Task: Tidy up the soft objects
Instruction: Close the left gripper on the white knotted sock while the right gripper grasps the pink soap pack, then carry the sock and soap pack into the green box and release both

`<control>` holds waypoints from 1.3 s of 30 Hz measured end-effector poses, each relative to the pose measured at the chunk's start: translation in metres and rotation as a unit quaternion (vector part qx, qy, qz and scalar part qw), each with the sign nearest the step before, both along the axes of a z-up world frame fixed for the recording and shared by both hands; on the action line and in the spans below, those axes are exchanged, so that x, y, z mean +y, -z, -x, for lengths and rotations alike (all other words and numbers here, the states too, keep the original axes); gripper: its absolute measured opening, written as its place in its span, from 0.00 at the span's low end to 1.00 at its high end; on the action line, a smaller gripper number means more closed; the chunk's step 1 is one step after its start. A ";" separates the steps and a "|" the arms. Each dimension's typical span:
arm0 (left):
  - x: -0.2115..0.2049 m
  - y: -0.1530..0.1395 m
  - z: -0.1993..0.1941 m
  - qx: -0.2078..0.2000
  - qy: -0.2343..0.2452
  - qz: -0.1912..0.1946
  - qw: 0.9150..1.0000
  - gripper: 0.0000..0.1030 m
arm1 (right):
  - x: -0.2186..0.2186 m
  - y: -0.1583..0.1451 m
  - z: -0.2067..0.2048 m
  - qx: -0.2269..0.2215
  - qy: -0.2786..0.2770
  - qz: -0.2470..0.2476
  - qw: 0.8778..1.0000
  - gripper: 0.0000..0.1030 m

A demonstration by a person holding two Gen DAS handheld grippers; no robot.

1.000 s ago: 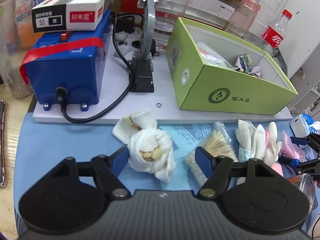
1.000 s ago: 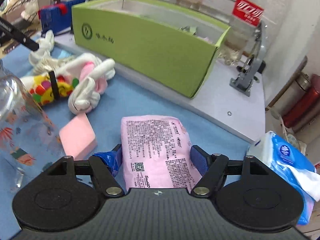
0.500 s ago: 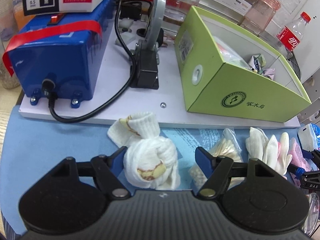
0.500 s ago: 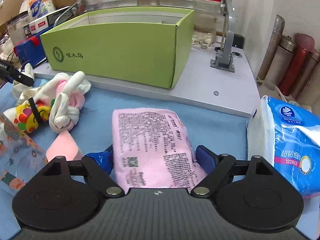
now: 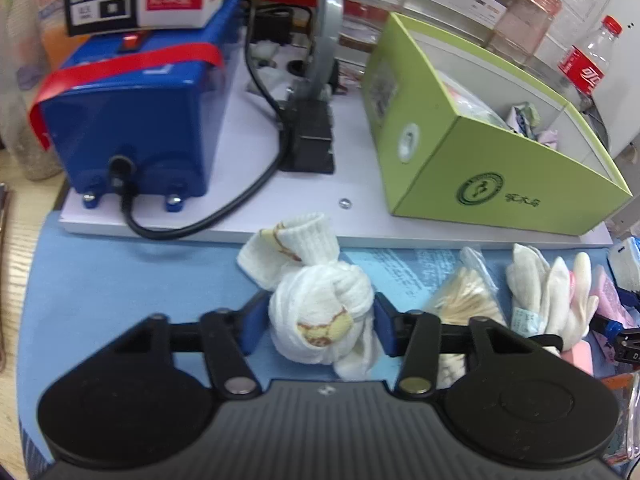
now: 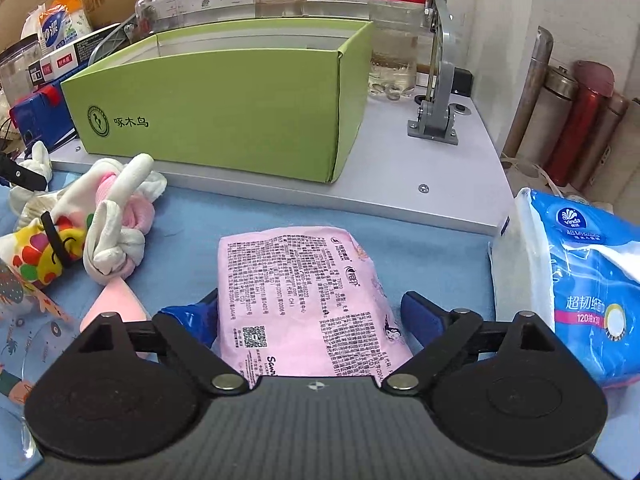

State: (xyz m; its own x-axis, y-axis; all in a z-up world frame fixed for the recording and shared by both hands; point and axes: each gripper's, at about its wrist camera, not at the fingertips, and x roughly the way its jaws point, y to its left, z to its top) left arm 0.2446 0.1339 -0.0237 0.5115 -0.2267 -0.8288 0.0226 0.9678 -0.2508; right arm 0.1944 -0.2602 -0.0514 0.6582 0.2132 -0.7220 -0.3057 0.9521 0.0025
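My left gripper point(image 5: 318, 322) is shut on a knotted white sock bundle point(image 5: 320, 320) on the blue mat point(image 5: 120, 280). My right gripper point(image 6: 310, 314) is open around a pink soft packet point(image 6: 296, 300); its blue pads stand beside the packet, the right one apart from it. An open green box point(image 5: 480, 168) stands on the white board; in the right wrist view the green box point(image 6: 224, 112) is behind the packet. White gloves point(image 5: 548, 292) and a bag of cotton swabs point(image 5: 464, 300) lie right of the sock.
A blue machine point(image 5: 132, 120) with a black cable and a grey bracket point(image 5: 316, 92) stand left of the box. A knotted white-pink sock point(image 6: 116, 216), a colourful toy point(image 6: 44, 252), a pink sponge point(image 6: 116, 304) and a blue tissue pack point(image 6: 576, 280) lie around the packet. Bottles stand behind.
My left gripper's jaws have closed onto the white sock bundle. My right gripper has swung round to face the green box squarely, still open around the pink packet.
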 end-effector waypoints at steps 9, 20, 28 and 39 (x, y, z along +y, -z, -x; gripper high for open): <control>0.027 -0.022 0.033 -0.024 -0.028 0.008 0.999 0.44 | 0.003 -0.007 0.016 -0.013 -0.008 -0.010 1.000 0.43; 0.024 -0.102 0.030 -0.098 -0.004 0.007 0.995 0.44 | 0.007 -0.075 0.058 -0.093 -0.023 -0.058 0.994 0.43; -0.046 -0.150 -0.041 -0.148 0.056 0.018 0.987 0.44 | 0.032 -0.141 -0.020 -0.159 -0.034 -0.066 0.984 0.43; -0.110 -0.108 -0.124 -0.113 0.101 0.025 0.988 0.70 | 0.071 -0.102 -0.147 -0.072 -0.003 -0.048 0.996 0.50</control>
State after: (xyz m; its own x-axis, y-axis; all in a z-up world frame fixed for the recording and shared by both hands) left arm 0.3686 0.0244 0.0847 0.6227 -0.3817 -0.6831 0.2759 0.9240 -0.2648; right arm 0.3418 -0.1893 0.0507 0.7523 0.2817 -0.5955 -0.3156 0.9476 0.0496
